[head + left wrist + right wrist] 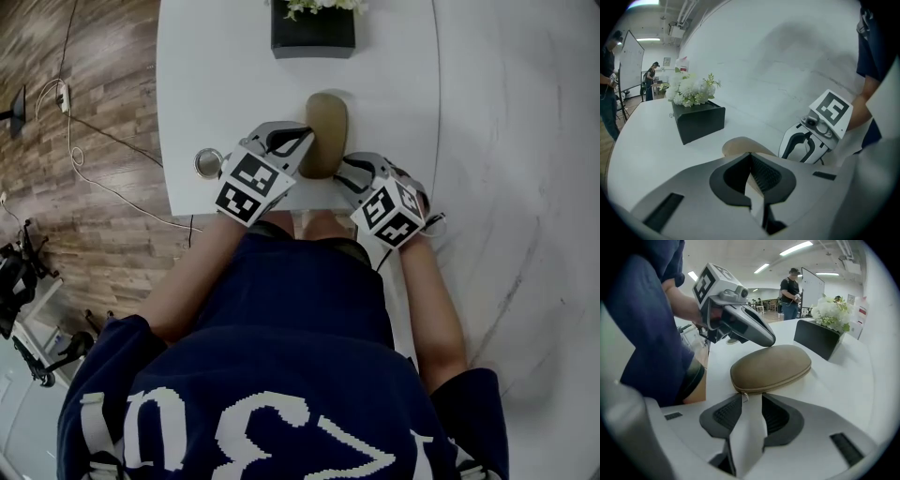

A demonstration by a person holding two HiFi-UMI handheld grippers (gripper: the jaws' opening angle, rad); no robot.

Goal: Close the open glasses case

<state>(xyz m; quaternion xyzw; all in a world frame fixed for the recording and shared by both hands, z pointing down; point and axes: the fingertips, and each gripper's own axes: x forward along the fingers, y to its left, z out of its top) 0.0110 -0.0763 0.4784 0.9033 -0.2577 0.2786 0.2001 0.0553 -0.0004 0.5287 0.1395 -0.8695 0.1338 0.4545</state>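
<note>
White table, and your glasses case lies just this side of the flower box, long axis pointing at it. Right gripper hangs released, zip pull straight ahead; left gripper clenched on nothing.

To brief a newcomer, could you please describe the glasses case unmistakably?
On the white table, nearer the person than the black flower box, the glasses case lies between the left tool and right tool. It alone is tan, oval and zipped shut.
</note>
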